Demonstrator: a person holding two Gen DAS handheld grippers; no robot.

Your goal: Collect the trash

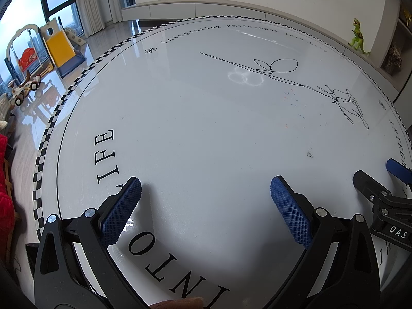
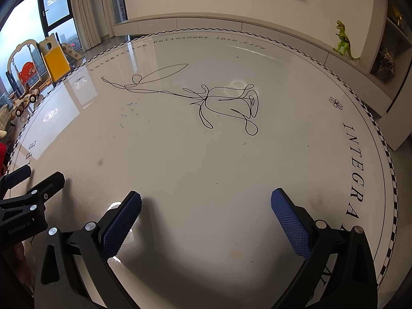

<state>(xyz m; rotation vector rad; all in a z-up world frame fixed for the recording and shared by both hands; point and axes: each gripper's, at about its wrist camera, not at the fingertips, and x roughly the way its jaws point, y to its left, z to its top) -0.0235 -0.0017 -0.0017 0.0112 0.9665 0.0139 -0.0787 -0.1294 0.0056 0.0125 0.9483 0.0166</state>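
Observation:
A round white table [image 1: 206,128] with black lettering and a line drawing fills both views; it also shows in the right wrist view [image 2: 206,154]. No piece of trash shows on it, only small specks and smudges [image 1: 310,154]. My left gripper [image 1: 206,193] is open and empty, low over the table's near side. My right gripper [image 2: 206,203] is open and empty, beside it to the right. The right gripper shows at the right edge of the left wrist view [image 1: 381,182], the left gripper at the left edge of the right wrist view [image 2: 33,182].
A green toy dinosaur [image 1: 358,37] stands on a low white shelf [image 1: 231,10] behind the table. A children's slide and swing [image 1: 49,46] and a toy car [image 1: 25,90] stand on the floor at the left by the window.

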